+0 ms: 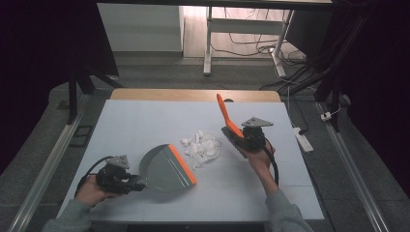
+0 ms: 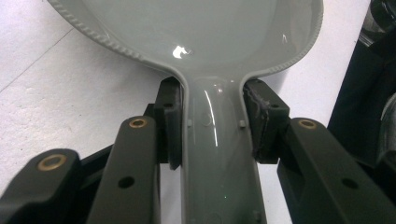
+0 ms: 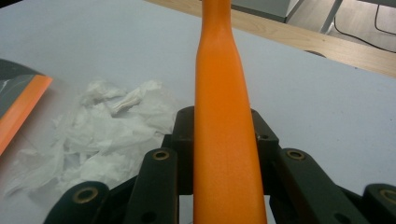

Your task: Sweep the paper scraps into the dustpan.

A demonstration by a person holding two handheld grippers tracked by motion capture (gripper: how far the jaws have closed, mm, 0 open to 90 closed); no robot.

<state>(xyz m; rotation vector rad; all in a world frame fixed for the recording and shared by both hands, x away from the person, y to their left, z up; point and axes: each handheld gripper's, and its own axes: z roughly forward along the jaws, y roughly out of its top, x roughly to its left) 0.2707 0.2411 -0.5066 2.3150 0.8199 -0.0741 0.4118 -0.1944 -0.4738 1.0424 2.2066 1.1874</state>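
Right gripper clamps the orange plastic brush; white crumpled paper scraps lie at its nine o'clock, nearer than the left gripper, clamped on the grey orange-lipped dustpan.

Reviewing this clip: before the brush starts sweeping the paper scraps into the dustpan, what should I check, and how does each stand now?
1. Left hand-held gripper shut on the dustpan handle: ok, jaws press both sides.
2. Right hand-held gripper shut on the brush handle: ok.
3. Dustpan's orange lip faces the paper scraps: ok.
4. Lip flat on the table: cannot tell.
5. Scraps lie between brush and dustpan: ok.
6. Bristles down on the table: cannot tell; the gripper and hand partly hide them.
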